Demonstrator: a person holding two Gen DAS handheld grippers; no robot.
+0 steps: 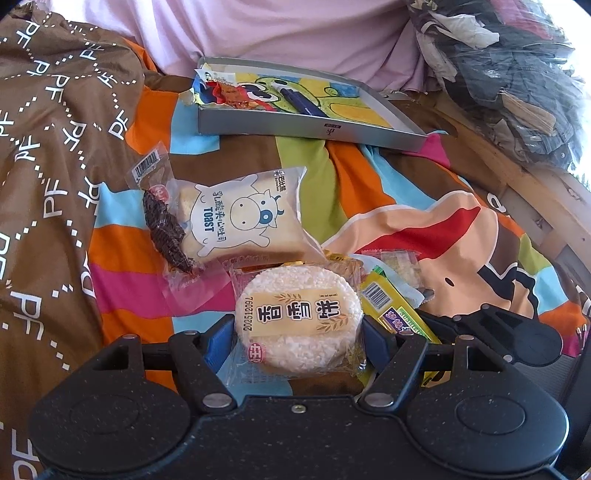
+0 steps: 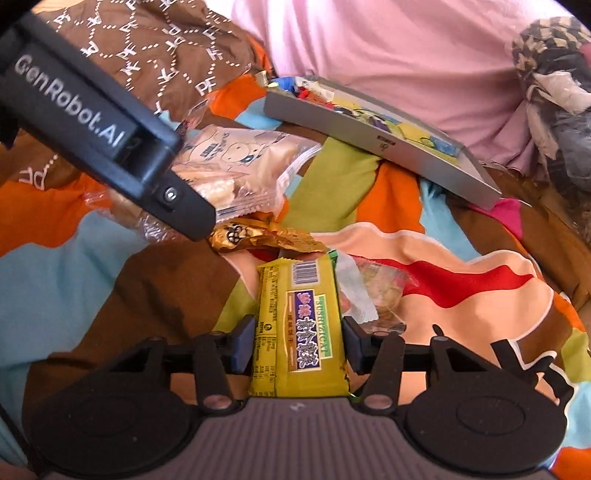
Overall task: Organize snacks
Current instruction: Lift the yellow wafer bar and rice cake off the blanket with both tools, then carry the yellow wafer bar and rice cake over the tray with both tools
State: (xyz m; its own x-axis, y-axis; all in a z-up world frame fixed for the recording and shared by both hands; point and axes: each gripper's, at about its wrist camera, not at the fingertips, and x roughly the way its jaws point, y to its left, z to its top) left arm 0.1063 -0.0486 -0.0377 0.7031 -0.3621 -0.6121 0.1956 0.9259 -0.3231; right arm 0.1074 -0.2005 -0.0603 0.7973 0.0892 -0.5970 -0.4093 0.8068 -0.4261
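The round white puffed-rice cake in a clear crinkly wrapper [image 1: 299, 325] sits between the 2 blue pads of the left gripper [image 1: 299, 341], which press its sides; it lies on the striped, cartoon-printed bedsheet [image 1: 332, 177]. Beside it, the flat yellow foil biscuit packet with a purple label [image 2: 299, 328] is pinched lengthwise between the pads of the right gripper [image 2: 298, 341], its barcode end pointing away. Just beyond lie a soft white toast packet printed with a blue-nosed cow [image 1: 240, 218], a clear sachet holding a dark, ridged dried snack [image 1: 166, 225] overlapping the toast's edge, a crumpled gold foil wrapper [image 2: 258, 236] and a small clear packet of pale crackers [image 2: 376, 291], though its contents are blurred. Farther back, a shallow grey cardboard box lid [image 1: 295, 129] with a bright cartoon lining holds torn wrappers and a dark pen. A brown quilt with white dotted lettering [image 1: 48, 147] bunches at one side, a pink pillow [image 1: 280, 26] lies behind, and a heap of clothes [image 1: 517, 74] tops a wooden frame.
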